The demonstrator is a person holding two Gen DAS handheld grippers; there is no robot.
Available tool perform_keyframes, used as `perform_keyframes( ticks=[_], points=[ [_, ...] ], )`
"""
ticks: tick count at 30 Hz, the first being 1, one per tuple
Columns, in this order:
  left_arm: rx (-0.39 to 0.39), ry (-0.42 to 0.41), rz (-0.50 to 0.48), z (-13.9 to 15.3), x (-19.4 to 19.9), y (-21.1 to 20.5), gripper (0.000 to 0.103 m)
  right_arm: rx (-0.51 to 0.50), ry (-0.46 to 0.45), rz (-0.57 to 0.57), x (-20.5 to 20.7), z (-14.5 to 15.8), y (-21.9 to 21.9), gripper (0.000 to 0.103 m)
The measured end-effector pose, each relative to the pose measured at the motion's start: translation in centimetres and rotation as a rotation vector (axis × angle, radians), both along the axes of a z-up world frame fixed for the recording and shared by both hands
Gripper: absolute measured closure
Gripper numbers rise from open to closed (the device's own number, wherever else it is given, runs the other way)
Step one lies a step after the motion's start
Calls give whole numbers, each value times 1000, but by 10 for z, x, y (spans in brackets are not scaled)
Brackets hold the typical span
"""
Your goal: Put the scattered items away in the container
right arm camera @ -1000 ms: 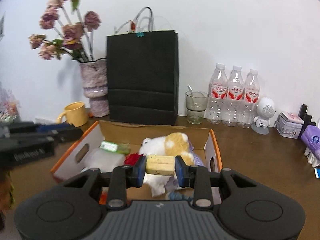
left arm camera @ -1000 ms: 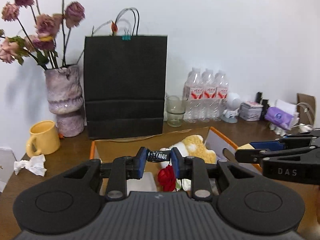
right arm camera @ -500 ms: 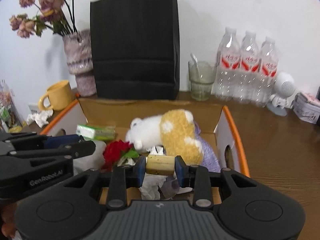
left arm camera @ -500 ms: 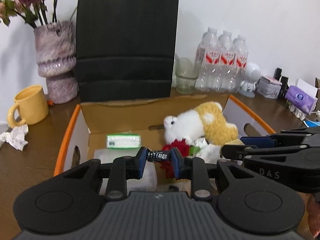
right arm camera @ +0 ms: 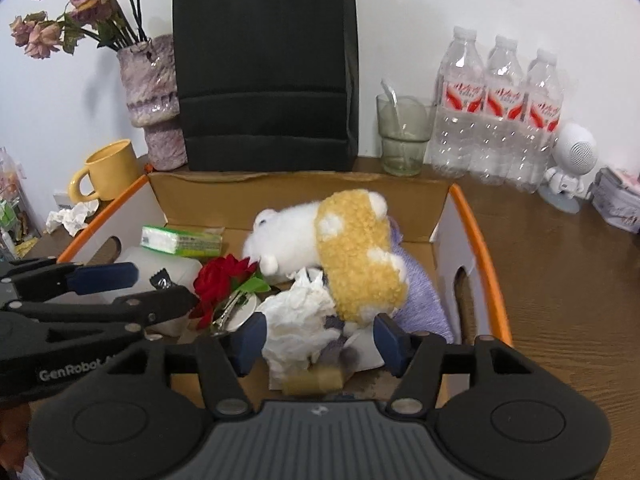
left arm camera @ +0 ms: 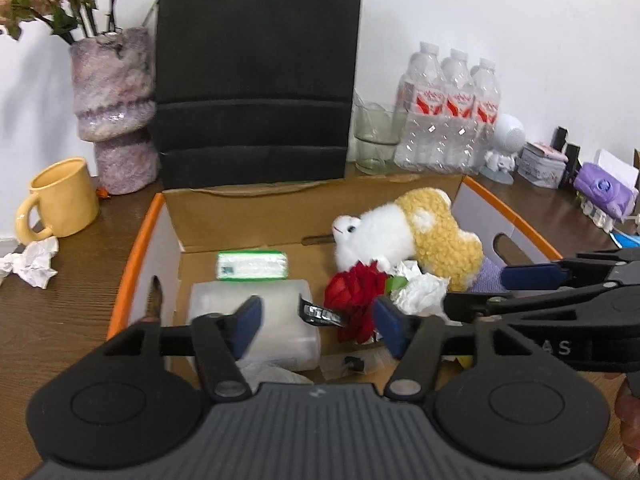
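The orange-rimmed cardboard box (left arm camera: 136, 236) (right arm camera: 476, 232) holds a white-and-yellow plush toy (left arm camera: 404, 232) (right arm camera: 340, 240), a red flower (left arm camera: 356, 292) (right arm camera: 224, 276), a green tissue pack (left arm camera: 252, 266) (right arm camera: 180, 240), a clear plastic case (left arm camera: 256, 320) and crumpled paper (right arm camera: 300, 320). My left gripper (left arm camera: 318, 320) is open over the box; a black candy wrapper (left arm camera: 322, 314) is loose between its fingers, falling. My right gripper (right arm camera: 320, 336) is open; a cork (right arm camera: 314, 382), blurred, drops below it into the box.
Behind the box stand a black paper bag (left arm camera: 256, 68), a purple vase with dried roses (left arm camera: 114, 108), a yellow mug (left arm camera: 60, 200), a glass (left arm camera: 374, 140) and three water bottles (left arm camera: 448, 112). Crumpled paper (left arm camera: 32, 262) lies on the table at the left.
Both grippers moved forward and down over the box, then opened. The left let go of the candy wrapper and the right let go of the cork; both are dropping.
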State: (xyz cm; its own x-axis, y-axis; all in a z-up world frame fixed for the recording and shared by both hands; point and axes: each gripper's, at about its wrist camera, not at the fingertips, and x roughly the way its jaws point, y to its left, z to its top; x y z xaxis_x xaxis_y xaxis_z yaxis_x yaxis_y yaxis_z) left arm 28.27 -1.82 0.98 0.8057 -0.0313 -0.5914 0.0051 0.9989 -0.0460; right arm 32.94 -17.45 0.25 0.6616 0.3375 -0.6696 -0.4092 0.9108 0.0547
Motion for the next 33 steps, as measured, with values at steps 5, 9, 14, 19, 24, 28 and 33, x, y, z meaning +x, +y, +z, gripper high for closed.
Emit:
perform_keyframes(
  ticks=[5,9,14,19,24,28,33],
  points=[
    [-47,-62,40,17,-20,13,0,40,-4,-31,-8,13,-13,20],
    [-75,-88,46,30,-41,17,0,67,-14,-30,-24,24,-19,8],
    [-64,-80,48,42,-66,19,0,64,-32,-30,-49,36,-22,1],
    [-56,-42,50,50,-92,21,0,70,4,-22,-73,45,-23,1],
    [-101,-34,71,59,-119,28,0,54,-10,-21,-101,59,-24,0],
    [-120,-38,68,65,-138,28,0,41,-26,-16,-123,69,-26,0],
    [-111,-56,53,68,-158,22,0,29,-51,-12,-146,76,-26,0]
  ],
)
